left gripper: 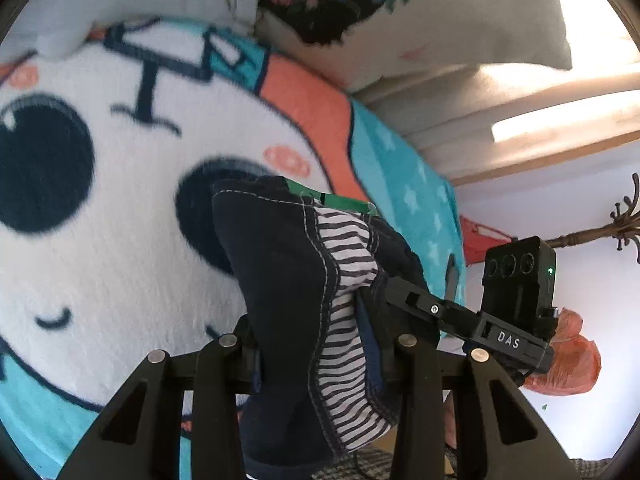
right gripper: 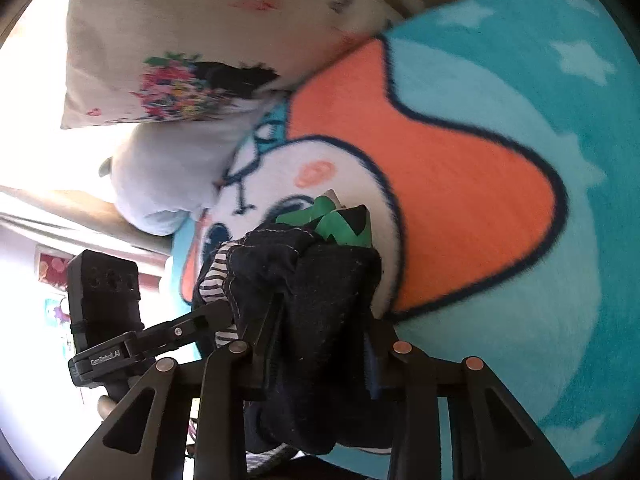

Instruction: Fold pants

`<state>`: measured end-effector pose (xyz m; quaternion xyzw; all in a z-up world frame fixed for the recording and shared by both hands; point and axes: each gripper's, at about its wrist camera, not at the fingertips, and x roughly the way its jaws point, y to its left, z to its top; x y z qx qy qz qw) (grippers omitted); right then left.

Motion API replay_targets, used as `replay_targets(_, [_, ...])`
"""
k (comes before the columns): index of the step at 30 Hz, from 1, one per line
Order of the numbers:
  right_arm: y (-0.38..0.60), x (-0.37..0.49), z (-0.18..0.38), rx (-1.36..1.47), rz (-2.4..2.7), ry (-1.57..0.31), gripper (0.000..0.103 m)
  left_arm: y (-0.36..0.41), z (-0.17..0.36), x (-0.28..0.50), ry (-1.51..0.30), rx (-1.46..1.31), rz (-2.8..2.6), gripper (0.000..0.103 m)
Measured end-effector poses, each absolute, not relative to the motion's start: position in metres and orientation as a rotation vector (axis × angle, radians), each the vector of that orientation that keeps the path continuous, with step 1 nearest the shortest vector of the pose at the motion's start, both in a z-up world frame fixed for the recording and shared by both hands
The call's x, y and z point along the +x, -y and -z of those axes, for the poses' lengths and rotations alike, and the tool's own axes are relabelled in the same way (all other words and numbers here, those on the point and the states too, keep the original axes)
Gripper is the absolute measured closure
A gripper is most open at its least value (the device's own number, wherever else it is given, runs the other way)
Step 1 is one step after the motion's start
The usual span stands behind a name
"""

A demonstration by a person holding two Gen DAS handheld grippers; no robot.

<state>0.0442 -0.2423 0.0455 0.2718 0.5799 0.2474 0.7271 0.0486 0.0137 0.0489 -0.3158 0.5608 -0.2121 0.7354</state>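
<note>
The pants [left gripper: 288, 292] are dark denim with a black-and-white striped lining and green trim. They are bunched up and lifted above a cartoon-print blanket [left gripper: 100, 220]. My left gripper [left gripper: 320, 360] is shut on the pants, with cloth filling its jaws. The other gripper [left gripper: 448, 312] reaches into this view from the right and holds the same bundle. In the right wrist view my right gripper [right gripper: 316, 336] is shut on the pants [right gripper: 320, 300] too, and the left gripper [right gripper: 192, 328] comes in from the left. The fingertips of both are hidden by cloth.
The blanket [right gripper: 500, 200] is teal, orange and white and covers the bed. A floral-print pillow [right gripper: 180, 60] and a pale pillow [right gripper: 168, 176] lie at its far end. An orange bag [left gripper: 568, 364] and a coat stand [left gripper: 600, 232] are beside the bed.
</note>
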Motion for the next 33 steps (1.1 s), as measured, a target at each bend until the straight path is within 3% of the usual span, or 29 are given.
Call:
replay_targets(12, [0.199,0.100,-0.048,0.480,-0.533,-1.258,0.068,-0.036,-0.040,0.106,-1.230,-0.618,0.316,0.066])
replay_targets(14, [0.191,0.107,-0.041,0.440,-0.509,-1.267,0.068,-0.036,-0.030,0.112,-1.251,-0.600,0.286,0.063])
replay_targets(15, [0.189,0.109,-0.038,0.422,-0.497,-1.268,0.067,-0.037,-0.025,0.113,-1.257,-0.595,0.276,0.056])
replay_targets(16, [0.188,0.110,-0.034,0.408,-0.483,-1.272,0.063,-0.038,-0.022,0.115,-1.264,-0.593,0.263,0.050])
replay_targets(18, [0.190,0.114,-0.027,0.420,-0.464,-1.289,0.054,-0.042,-0.022,0.116,-1.270,-0.615,0.270,0.050])
replay_targets(22, [0.201,0.115,-0.031,0.468,-0.456,-1.291,0.051,-0.057,-0.044,0.108,-1.225,-0.655,0.289,0.050])
replay_targets(27, [0.217,0.096,-0.076,0.422,-0.412,-1.165,0.051,-0.068,-0.075,0.101,-1.147,-0.653,0.294,0.050])
replay_targets(29, [0.212,0.085,-0.090,0.405,-0.443,-1.134,0.053,-0.064,-0.078,0.106,-1.144,-0.657,0.320,0.050])
replay_targets(31, [0.202,0.077,-0.094,0.385,-0.484,-1.133,0.068,-0.054,-0.072,0.112,-1.165,-0.660,0.339,0.050])
replay_targets(33, [0.186,0.070,-0.091,0.344,-0.537,-1.157,0.069,-0.042,-0.059,0.118,-1.194,-0.654,0.343,0.050])
